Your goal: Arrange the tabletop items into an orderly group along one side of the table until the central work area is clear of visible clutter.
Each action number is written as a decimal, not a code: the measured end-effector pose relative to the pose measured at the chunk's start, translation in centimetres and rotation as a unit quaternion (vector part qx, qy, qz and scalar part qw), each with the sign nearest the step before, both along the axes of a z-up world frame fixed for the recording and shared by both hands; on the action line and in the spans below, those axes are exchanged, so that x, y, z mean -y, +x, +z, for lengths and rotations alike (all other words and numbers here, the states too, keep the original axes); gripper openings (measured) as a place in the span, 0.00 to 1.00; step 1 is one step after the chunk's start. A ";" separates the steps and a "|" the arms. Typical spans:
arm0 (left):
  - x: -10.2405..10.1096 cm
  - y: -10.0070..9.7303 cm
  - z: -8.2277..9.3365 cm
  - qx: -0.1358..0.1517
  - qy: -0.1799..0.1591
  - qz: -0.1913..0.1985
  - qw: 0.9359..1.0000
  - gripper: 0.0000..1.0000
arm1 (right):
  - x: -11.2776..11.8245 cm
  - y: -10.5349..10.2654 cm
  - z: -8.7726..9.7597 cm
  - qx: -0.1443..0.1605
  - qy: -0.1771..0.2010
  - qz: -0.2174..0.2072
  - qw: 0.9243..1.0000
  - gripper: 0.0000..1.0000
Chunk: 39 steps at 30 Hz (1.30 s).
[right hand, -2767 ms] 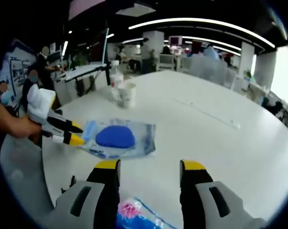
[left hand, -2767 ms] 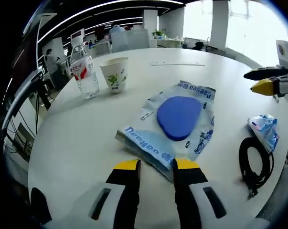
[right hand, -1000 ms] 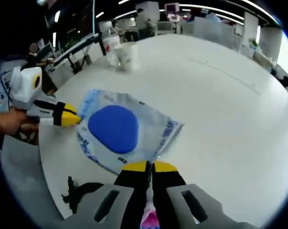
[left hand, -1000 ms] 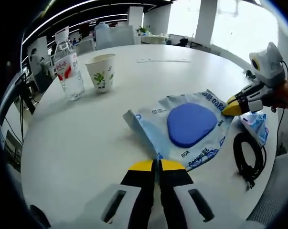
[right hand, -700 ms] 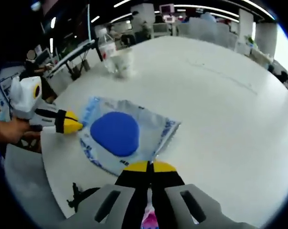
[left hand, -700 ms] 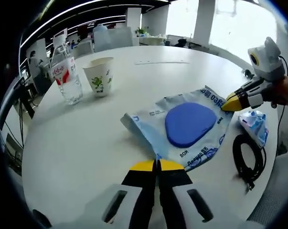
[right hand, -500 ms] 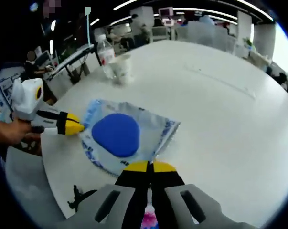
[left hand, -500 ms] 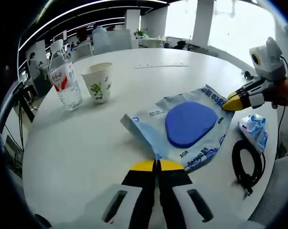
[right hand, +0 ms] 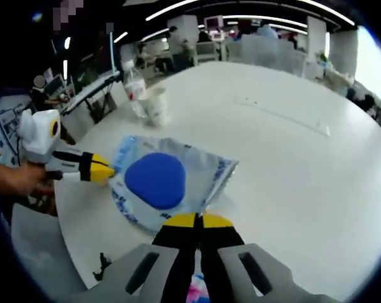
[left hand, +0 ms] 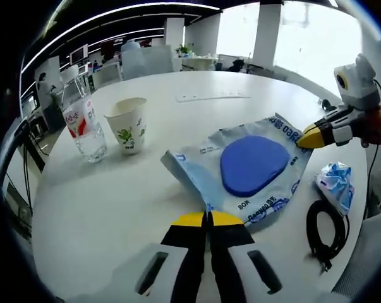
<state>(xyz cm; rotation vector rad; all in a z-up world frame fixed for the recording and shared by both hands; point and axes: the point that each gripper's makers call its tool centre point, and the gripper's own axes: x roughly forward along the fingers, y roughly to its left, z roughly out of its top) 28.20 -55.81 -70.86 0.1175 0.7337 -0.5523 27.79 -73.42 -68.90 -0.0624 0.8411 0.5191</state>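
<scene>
A clear plastic package (left hand: 241,170) with a blue oval pad inside is stretched between both grippers. In the left gripper view my left gripper (left hand: 207,218) is shut on its near edge. The right gripper (left hand: 304,138) comes in from the right, shut on the far corner. In the right gripper view my right gripper (right hand: 198,221) pinches one corner of the package (right hand: 165,183), and the left gripper (right hand: 105,171) holds the opposite edge. A water bottle (left hand: 79,123) and a paper cup (left hand: 128,124) stand together at the left.
A crumpled blue-white wrapper (left hand: 335,184) and a coiled black cable (left hand: 321,228) lie by the table edge at the right. A thin white strip (left hand: 209,97) lies further out on the round white table (left hand: 102,202). Office desks and chairs stand beyond.
Both grippers, open 2.8 s ago, have shut on opposite edges of the package. Over the last second they stay shut, and the package moves little.
</scene>
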 end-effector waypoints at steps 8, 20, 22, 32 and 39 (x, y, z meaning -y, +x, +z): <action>1.0 1.6 0.7 0.009 -0.004 -0.008 1.000 0.00 | 0.9 1.1 0.9 0.010 -0.002 -0.012 1.000 0.00; 2.1 3.8 1.5 0.014 -0.013 -0.020 1.000 0.00 | 2.0 2.1 0.9 0.012 -0.003 -0.031 0.999 0.00; 2.2 4.3 1.6 0.018 -0.014 -0.022 1.000 0.00 | 2.1 2.4 0.9 0.011 -0.003 -0.034 0.999 0.00; 2.4 5.4 2.0 0.020 -0.020 -0.020 0.999 0.00 | 2.2 3.3 1.0 0.017 -0.007 -0.038 0.999 0.00; 2.6 6.6 2.4 0.023 -0.026 -0.019 0.999 0.00 | 2.5 4.2 1.2 0.022 -0.009 -0.042 0.999 0.00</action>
